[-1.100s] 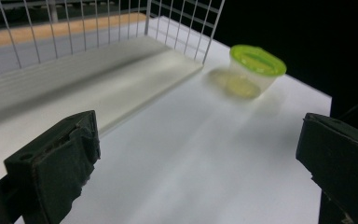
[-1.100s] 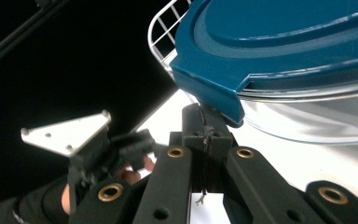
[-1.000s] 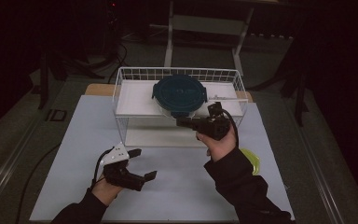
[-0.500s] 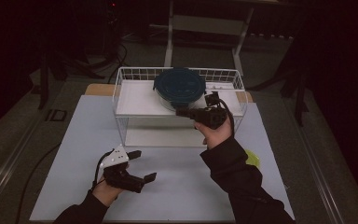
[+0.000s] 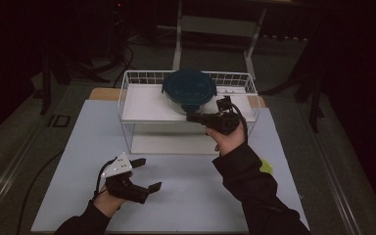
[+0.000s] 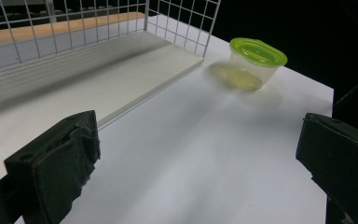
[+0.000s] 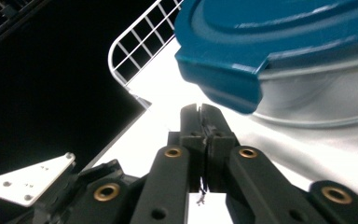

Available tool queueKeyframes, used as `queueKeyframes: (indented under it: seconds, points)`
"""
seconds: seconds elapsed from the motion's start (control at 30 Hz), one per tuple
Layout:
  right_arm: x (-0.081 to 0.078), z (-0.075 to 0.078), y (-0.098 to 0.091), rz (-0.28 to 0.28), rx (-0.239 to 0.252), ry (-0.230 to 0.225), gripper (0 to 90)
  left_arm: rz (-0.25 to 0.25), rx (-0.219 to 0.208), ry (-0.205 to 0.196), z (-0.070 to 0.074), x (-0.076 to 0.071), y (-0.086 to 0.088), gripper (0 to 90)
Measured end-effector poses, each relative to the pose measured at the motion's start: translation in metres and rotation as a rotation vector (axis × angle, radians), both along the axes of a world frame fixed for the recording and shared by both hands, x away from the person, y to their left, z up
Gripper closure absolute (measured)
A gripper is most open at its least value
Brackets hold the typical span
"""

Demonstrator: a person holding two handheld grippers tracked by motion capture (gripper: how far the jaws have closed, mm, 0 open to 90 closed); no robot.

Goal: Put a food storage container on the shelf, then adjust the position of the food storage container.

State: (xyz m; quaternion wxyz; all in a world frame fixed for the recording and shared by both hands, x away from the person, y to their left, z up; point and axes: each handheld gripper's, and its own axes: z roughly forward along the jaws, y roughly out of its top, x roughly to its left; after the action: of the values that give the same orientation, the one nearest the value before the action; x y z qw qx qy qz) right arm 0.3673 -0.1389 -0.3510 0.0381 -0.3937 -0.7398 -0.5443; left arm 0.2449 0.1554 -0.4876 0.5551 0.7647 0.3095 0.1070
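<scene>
Blue-lidded container sits just past the right gripper, jaws pressed together on nothing; shove forward and it'll skid off the wire shelf; left gripper gapes idle.

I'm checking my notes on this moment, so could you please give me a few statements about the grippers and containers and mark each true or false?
1. The blue-lidded container sits on the upper shelf of the wire rack. True.
2. The right gripper has its jaws wide open. False: they are shut together, with nothing between them.
3. The left gripper has open jaws and holds nothing. True.
4. The green-lidded tub stands inside the rack. False: it stands on the white table, beside the rack's corner.
5. The right gripper's tips are near the blue lid's edge. True.
</scene>
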Motion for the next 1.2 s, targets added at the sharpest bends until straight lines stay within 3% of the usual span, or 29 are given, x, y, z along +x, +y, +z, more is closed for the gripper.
queueKeyframes:
  seconds: [0.2,0.27,0.3,0.57,0.63,0.67,0.9,0.97,1.13,1.2]
  points:
    - [-0.013,-0.003,-0.007,0.021,-0.019,-0.031,77.3,-0.012,-0.002,0.009,-0.001,-0.001,0.003,0.0]
    - [-0.017,-0.003,-0.011,0.033,-0.023,-0.049,72.8,-0.007,-0.005,-0.009,-0.002,-0.004,0.005,0.0]
    - [-0.020,-0.003,-0.013,0.032,-0.028,-0.063,69.4,-0.003,-0.002,-0.020,-0.002,-0.005,0.006,0.0]
    - [-0.040,-0.005,-0.029,0.034,-0.038,-0.138,34.2,-0.007,-0.017,0.006,-0.006,-0.006,0.015,0.0]
    - [-0.044,-0.007,-0.034,0.036,-0.018,-0.146,24.9,-0.014,-0.009,0.010,-0.007,-0.008,0.014,0.0]
    - [-0.045,-0.008,-0.037,0.062,-0.005,-0.149,19.4,-0.014,-0.005,0.009,-0.007,-0.008,0.014,0.0]
    - [-0.056,-0.018,-0.063,0.035,0.038,-0.177,18.4,-0.006,-0.019,0.016,-0.010,-0.007,0.017,0.0]
    - [-0.060,-0.021,-0.072,0.033,0.031,-0.222,17.1,-0.008,-0.017,0.018,-0.010,-0.006,0.017,0.0]
    - [-0.070,-0.025,-0.094,-0.012,0.013,-0.278,14.8,-0.017,-0.017,0.016,-0.010,-0.007,0.014,0.0]
    - [-0.072,-0.026,-0.103,-0.014,0.025,-0.253,14.8,-0.017,-0.013,0.015,-0.011,-0.007,0.014,0.0]
